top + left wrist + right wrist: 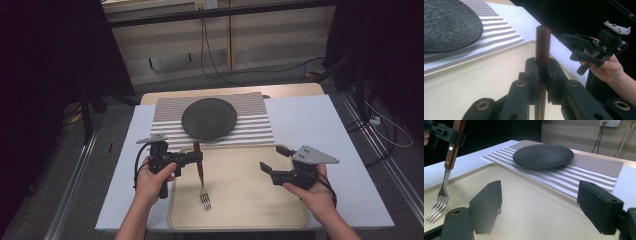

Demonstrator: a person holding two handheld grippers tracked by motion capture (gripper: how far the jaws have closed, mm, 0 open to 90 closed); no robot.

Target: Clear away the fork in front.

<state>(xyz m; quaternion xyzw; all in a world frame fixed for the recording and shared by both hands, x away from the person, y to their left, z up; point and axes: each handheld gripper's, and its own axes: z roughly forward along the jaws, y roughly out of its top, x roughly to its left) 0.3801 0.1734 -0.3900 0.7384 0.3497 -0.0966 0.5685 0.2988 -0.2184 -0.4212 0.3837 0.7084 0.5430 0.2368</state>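
Note:
A fork [202,186] with a dark wooden handle [543,42] hangs tines down over the left part of the cream tray [250,200]. My left gripper [199,157] is shut on that handle, about halfway along it. In the right gripper view the fork [442,195] hangs at the far left, tines close to the tray; I cannot tell if they touch. My right gripper [272,159] hovers over the tray's right side, open, with nothing between its jaws [540,205]. A dark round plate [209,118] rests on a striped placemat [252,127] behind the tray.
The tray and placemat lie on a white table [310,120]. The floor beyond has cables and dark stands at both sides. The person's hands come in from the near edge.

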